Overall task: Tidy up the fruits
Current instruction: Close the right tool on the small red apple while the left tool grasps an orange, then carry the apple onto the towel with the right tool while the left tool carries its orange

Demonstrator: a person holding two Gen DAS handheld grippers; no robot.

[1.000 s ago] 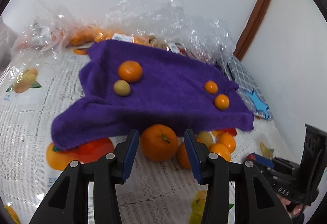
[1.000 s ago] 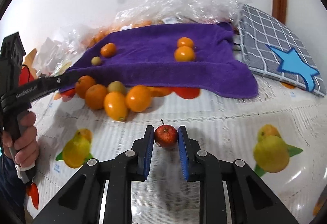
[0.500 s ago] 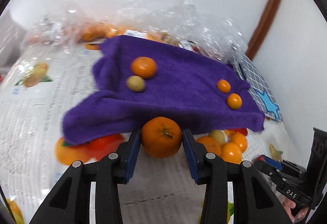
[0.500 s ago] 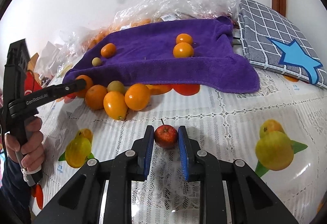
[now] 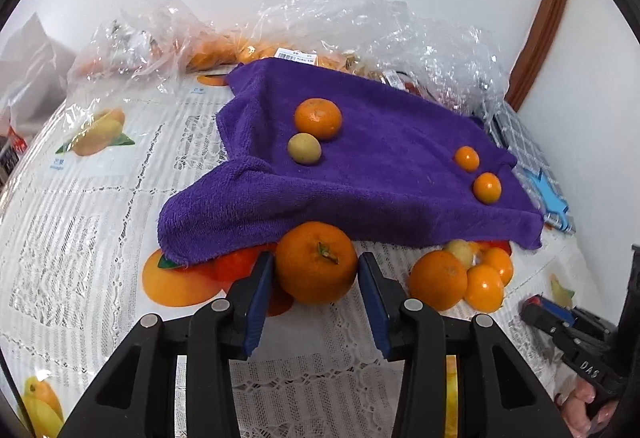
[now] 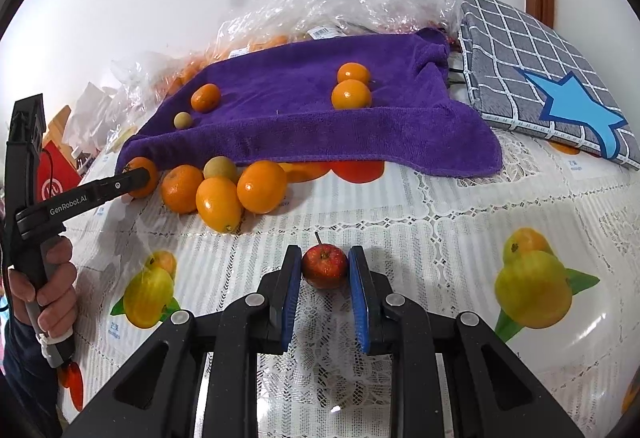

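Two hand-held grippers: one in each of the person's hands, both pointing down at the table (image 6: 460,206).
Left hand-held gripper (image 5: 316,280): its blue pads sit on both sides of a big orange (image 5: 316,262). The jaws have just been closing in on it. They look snug against the orange, but a real squeeze cannot be told for sure.
Big orange: it sits on the table at the front edge of the purple towel (image 5: 360,166), with its stem on top.
Right hand-held gripper (image 6: 325,266): clamped on a little red apple (image 6: 324,265), one blue pad tight on each side.
Little red apple: it is low over the lace tablecloth, well in front of the towel; whether it touches the cloth cannot be told. Its stem points up.
Fruit pile (image 6: 224,190): four or so oranges and one pale fruit huddle together just in front of the towel, between the two hand-held grippers.
On the towel: an orange (image 5: 318,118) touching a small pale green fruit (image 5: 304,149) on the left part, and two small oranges (image 5: 476,172) near each other on the right part.
Behind the towel: crinkly clear plastic bags (image 5: 360,22) with more oranges inside.
Right of the towel: a grey checked cushion (image 6: 532,78) with a blue star.
Person's left hand (image 6: 52,290): it grips the handle of the left hand-held gripper.
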